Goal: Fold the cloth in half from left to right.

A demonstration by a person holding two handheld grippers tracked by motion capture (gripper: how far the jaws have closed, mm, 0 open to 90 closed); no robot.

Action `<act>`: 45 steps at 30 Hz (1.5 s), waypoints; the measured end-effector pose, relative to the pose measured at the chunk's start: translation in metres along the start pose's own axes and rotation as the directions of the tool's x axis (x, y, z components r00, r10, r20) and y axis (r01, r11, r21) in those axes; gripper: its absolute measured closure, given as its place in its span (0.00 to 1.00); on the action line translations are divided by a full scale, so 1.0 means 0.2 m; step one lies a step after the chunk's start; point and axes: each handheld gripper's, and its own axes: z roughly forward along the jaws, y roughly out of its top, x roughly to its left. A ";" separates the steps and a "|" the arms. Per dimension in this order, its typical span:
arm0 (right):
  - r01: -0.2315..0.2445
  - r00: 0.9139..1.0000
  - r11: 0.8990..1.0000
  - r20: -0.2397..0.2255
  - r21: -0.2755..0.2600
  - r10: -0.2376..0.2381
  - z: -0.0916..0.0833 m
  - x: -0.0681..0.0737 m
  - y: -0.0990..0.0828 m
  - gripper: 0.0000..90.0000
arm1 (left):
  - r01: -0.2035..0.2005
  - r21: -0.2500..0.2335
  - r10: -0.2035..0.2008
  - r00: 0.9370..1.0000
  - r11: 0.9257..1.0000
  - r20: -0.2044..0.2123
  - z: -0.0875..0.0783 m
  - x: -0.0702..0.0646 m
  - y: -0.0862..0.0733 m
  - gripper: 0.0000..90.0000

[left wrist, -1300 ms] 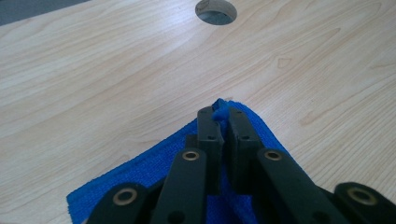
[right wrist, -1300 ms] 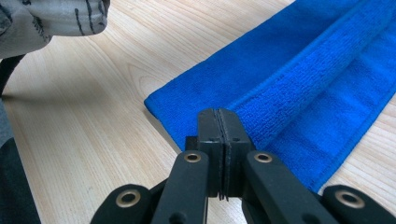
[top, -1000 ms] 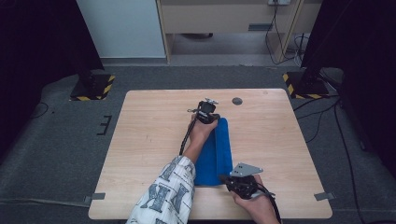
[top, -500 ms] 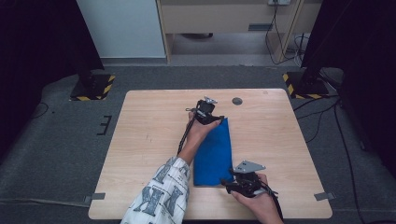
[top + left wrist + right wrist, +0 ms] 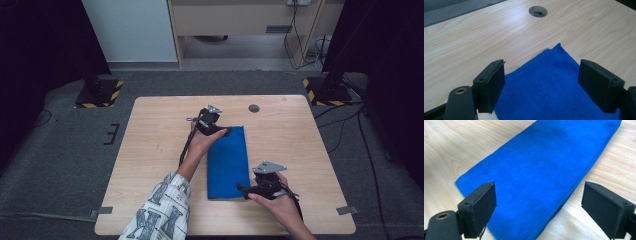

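Blue cloth (image 5: pixel 228 162) lies folded flat on the table (image 5: pixel 150 150); left gripper (image 5: pixel 216 131) at its far end and right gripper (image 5: pixel 248 190) at its near end have just opened wide, holding nothing.

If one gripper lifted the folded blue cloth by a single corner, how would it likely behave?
The blue cloth would probably droop and unfold: the left gripper view shows thin layers stacked at its corner. It looks light, with a soft, fuzzy weave, so it likely grips well and won't slip. Pushed along the wooden table, it would probably bunch up, not slide as one piece.
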 end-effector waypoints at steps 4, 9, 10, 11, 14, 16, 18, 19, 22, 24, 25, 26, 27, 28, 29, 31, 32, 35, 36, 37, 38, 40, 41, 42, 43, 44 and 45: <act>0.009 1.000 1.000 0.003 0.007 -0.009 0.04 -0.03 0.01 0.13 | -0.001 0.015 0.001 1.000 1.000 0.002 -0.01 0.01 -0.02 0.17; 0.027 1.000 1.000 0.002 -0.001 -0.027 0.08 -0.04 0.04 0.11 | -0.021 0.037 0.022 1.000 0.999 -0.015 -0.03 0.03 -0.05 0.08; 0.039 0.999 0.999 0.006 -0.001 -0.039 0.11 -0.05 0.06 0.10 | -0.019 0.041 0.020 1.000 0.999 -0.015 -0.03 0.04 -0.07 0.07; 0.039 0.999 0.999 0.006 -0.001 -0.039 0.11 -0.05 0.06 0.10 | -0.019 0.041 0.020 1.000 0.999 -0.015 -0.03 0.04 -0.07 0.07; 0.049 0.999 0.999 0.000 0.004 -0.049 0.14 -0.07 0.10 0.11 | -0.024 0.054 0.025 1.000 0.998 -0.015 -0.04 0.06 -0.08 0.07; 0.055 0.999 0.999 0.002 0.003 -0.055 0.16 -0.11 0.14 0.14 | -0.024 0.054 0.025 1.000 0.998 -0.017 -0.04 0.08 -0.09 0.07; 0.039 0.999 0.999 0.012 0.007 -0.039 0.19 -0.16 0.18 0.17 | -0.018 0.047 0.019 1.000 0.999 -0.020 -0.04 0.10 -0.10 0.09; 0.045 0.999 0.999 0.012 0.015 -0.045 0.20 -0.18 0.20 0.18 | -0.016 0.042 0.017 1.000 0.999 -0.023 -0.03 0.11 -0.10 0.10; 0.004 1.000 0.999 0.003 0.033 -0.004 0.27 -0.28 0.29 0.20 | 0.002 0.051 0.000 0.999 0.999 -0.039 0.00 0.16 -0.13 0.11; 0.000 1.000 1.000 0.011 0.027 0.000 0.28 -0.30 0.31 0.20 | 0.004 0.053 -0.002 0.999 0.999 -0.047 0.00 0.17 -0.13 0.12; -0.014 1.000 1.000 0.023 0.012 0.013 0.31 -0.35 0.35 0.22 | 0.009 0.049 -0.006 0.999 0.999 -0.049 0.01 0.18 -0.14 0.12; -0.039 0.999 0.999 0.014 0.005 0.039 0.33 -0.37 0.36 0.24 | 0.015 0.047 -0.012 0.998 0.999 -0.054 0.02 0.19 -0.14 0.12; -0.039 0.999 0.999 0.014 0.005 0.039 0.33 -0.37 0.36 0.24 | 0.015 0.047 -0.012 0.998 0.999 -0.054 0.02 0.19 -0.14 0.12; -0.045 0.998 0.999 0.036 -0.006 0.045 0.37 -0.41 0.39 0.27 | 0.021 0.044 -0.019 0.998 0.999 -0.053 0.02 0.20 -0.14 0.13; -0.047 0.998 0.999 0.049 -0.010 0.048 0.38 -0.43 0.40 0.28 | 0.025 0.043 -0.023 0.998 0.999 -0.053 0.03 0.20 -0.15 0.13; -0.046 0.998 0.999 0.053 -0.006 0.046 0.41 -0.45 0.42 0.28 | 0.029 0.044 -0.027 0.998 0.999 -0.053 0.03 0.20 -0.15 0.13; -0.046 0.997 0.999 0.065 -0.005 0.046 0.44 -0.48 0.44 0.31 | 0.032 0.049 -0.030 0.998 0.998 -0.049 0.04 0.20 -0.15 0.13; -0.052 0.996 0.999 0.075 -0.008 0.053 0.47 -0.51 0.46 0.33 | 0.036 0.059 -0.033 0.999 0.998 -0.043 0.04 0.20 -0.16 0.13; -0.059 0.995 0.998 0.079 -0.011 0.060 0.50 -0.53 0.47 0.34 | 0.051 0.057 -0.049 0.998 0.997 -0.038 0.04 0.21 -0.16 0.13; -0.059 0.995 0.998 0.079 -0.011 0.060 0.50 -0.53 0.47 0.34 | 0.051 0.057 -0.049 0.998 0.997 -0.038 0.04 0.21 -0.16 0.13; -0.060 0.995 0.998 0.080 -0.004 0.060 0.51 -0.54 0.48 0.34 | 0.048 0.061 -0.046 0.998 0.997 -0.041 0.04 0.21 -0.16 0.13; -0.055 0.995 0.998 0.084 0.017 0.053 0.55 -0.55 0.51 0.34 | 0.042 0.059 -0.039 0.998 0.997 -0.039 0.04 0.22 -0.16 0.15; -0.055 0.995 0.998 0.084 0.017 0.053 0.55 -0.55 0.51 0.34 | 0.042 0.059 -0.039 0.998 0.997 -0.039 0.04 0.22 -0.16 0.16; -0.055 0.995 0.998 0.086 0.024 0.053 0.56 -0.55 0.52 0.34 | 0.044 0.055 -0.042 0.998 0.998 -0.040 0.04 0.22 -0.16 0.16; -0.054 0.995 0.998 0.091 0.027 0.052 0.57 -0.56 0.52 0.34 | 0.048 0.052 -0.046 0.998 0.997 -0.040 0.04 0.23 -0.16 0.17; -0.054 0.994 0.998 0.100 0.034 0.050 0.58 -0.56 0.53 0.34 | 0.053 0.051 -0.051 0.998 0.997 -0.040 0.05 0.23 -0.16 0.18; -0.066 0.993 0.997 0.102 0.039 0.061 0.60 -0.58 0.54 0.34 | 0.055 0.054 -0.053 0.998 0.997 -0.040 0.05 0.23 -0.17 0.21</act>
